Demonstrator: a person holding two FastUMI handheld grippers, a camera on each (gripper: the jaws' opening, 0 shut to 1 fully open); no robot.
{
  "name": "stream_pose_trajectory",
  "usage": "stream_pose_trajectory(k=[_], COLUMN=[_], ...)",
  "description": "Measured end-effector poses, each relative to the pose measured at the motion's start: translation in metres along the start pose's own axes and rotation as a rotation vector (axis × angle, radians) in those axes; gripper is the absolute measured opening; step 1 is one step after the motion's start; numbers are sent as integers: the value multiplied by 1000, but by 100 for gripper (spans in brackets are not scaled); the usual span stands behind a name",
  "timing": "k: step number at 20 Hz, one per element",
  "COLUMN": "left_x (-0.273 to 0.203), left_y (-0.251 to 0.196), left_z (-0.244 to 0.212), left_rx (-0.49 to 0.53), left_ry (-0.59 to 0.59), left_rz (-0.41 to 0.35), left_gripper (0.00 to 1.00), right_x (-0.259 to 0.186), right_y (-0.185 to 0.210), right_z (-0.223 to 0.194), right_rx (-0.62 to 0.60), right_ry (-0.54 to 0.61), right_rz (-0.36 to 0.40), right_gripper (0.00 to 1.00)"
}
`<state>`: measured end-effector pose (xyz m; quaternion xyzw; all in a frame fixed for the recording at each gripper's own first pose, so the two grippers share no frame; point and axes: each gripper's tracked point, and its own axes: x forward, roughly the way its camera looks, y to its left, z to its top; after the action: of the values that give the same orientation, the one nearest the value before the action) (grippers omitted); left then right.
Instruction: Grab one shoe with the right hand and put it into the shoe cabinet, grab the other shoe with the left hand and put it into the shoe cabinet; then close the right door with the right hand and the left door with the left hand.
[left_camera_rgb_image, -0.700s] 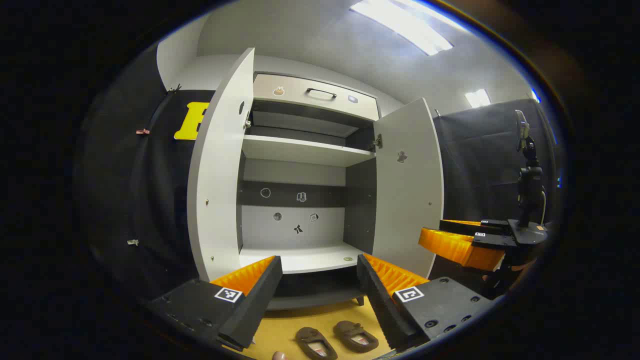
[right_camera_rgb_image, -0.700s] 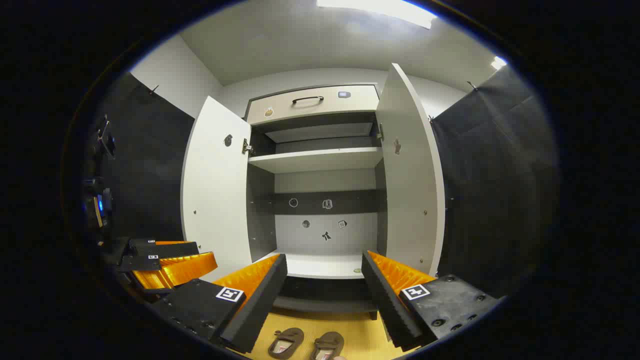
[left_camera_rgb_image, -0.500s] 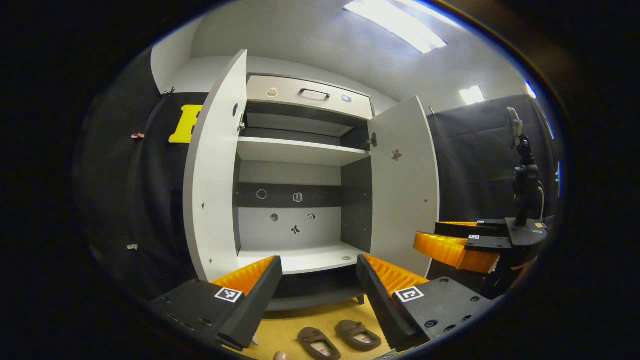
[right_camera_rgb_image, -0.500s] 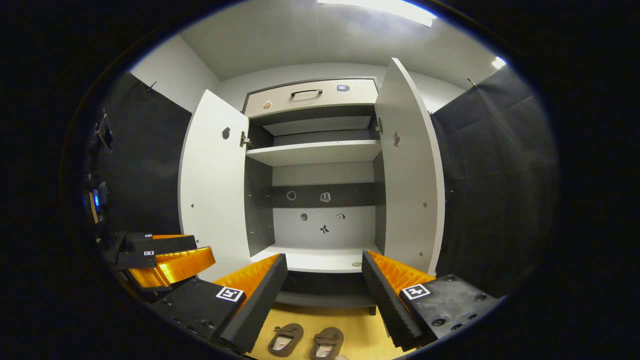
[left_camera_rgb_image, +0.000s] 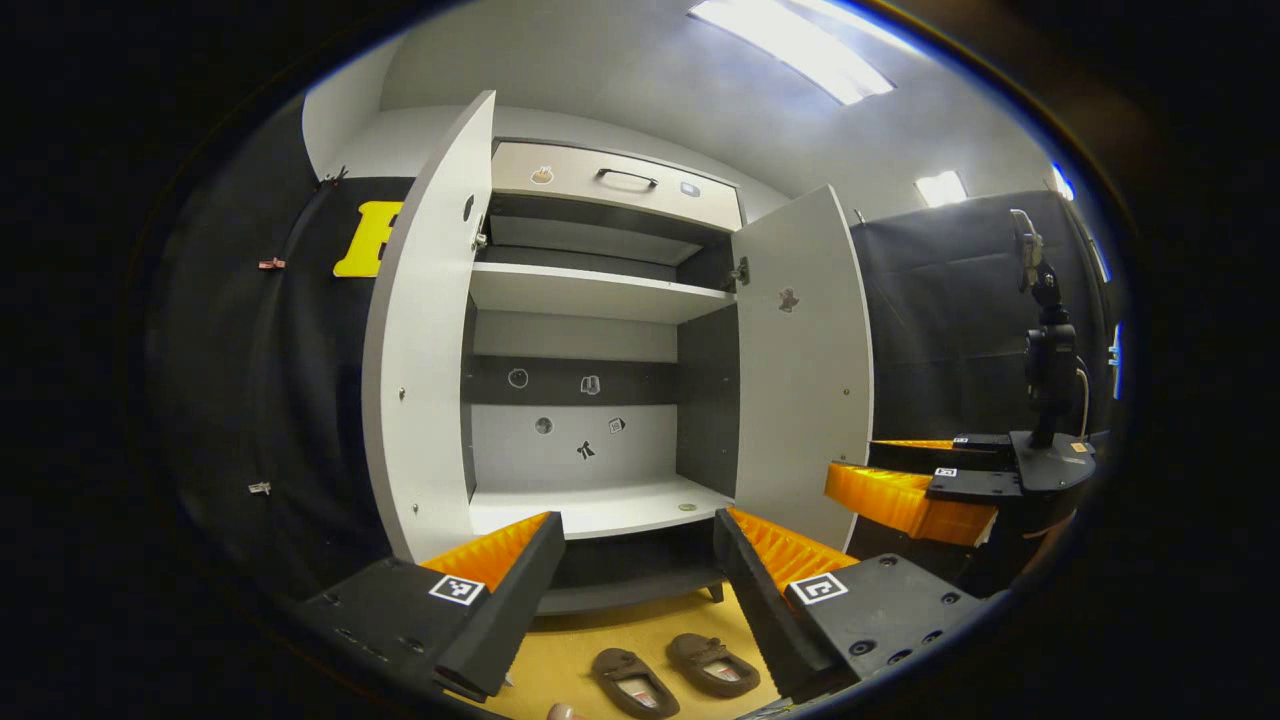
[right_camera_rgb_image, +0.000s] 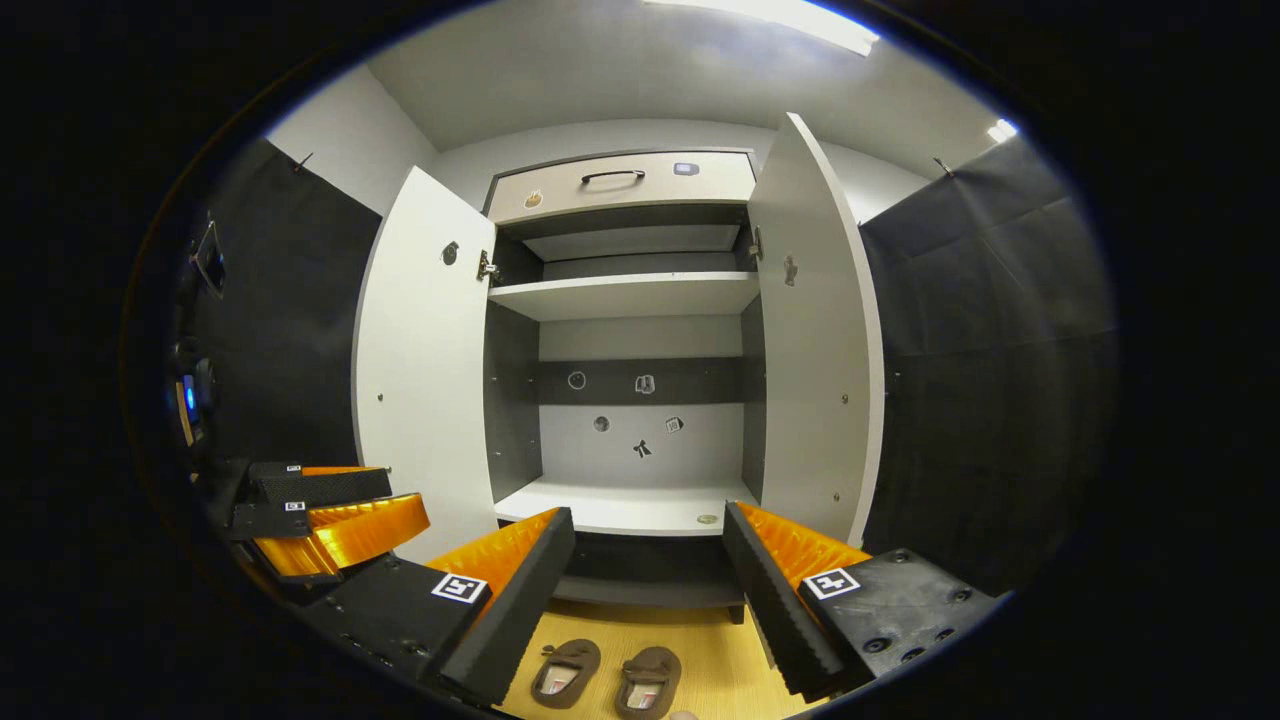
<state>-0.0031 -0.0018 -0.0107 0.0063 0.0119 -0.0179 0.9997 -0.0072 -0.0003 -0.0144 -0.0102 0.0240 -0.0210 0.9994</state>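
Right gripper (right_camera_rgb_image: 640, 590) jaws apart, two brown shoes (right_camera_rgb_image: 607, 675) on floor

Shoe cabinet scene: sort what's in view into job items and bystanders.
Job items: two brown shoes, shoe cabinet, left door, right door, left gripper, right gripper.

Bystanders: top drawer, camera stand, stickers on the back panel.

White two-door shoe cabinet (left_camera_rgb_image: 590, 300) open at frame centre, left gripper (left_camera_rgb_image: 640, 580) spread wide below, two brown shoes (left_camera_rgb_image: 670, 672) on yellow floor (left_camera_rgb_image: 560, 660) at bottom, right gripper (left_camera_rgb_image: 930, 480) at right edge.
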Motion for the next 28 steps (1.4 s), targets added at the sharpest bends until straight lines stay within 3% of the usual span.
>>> stream_pose_trajectory(k=[6, 12, 28], left_x=[-3, -6, 6], left_y=[7, 17, 51], left_z=[-3, -4, -27], left_rx=[-18, -38, -55], left_ry=[-2, -24, -6], left_rz=[1, -18, 24], left_gripper=[95, 95, 95], right_x=[-1, 1, 8], right_y=[-1, 3, 24], right_z=[-16, -60, -309], right_rx=[-4, 6, 57], right_ry=[29, 110, 593], right_rz=[-29, -72, -41], right_gripper=[99, 99, 99])
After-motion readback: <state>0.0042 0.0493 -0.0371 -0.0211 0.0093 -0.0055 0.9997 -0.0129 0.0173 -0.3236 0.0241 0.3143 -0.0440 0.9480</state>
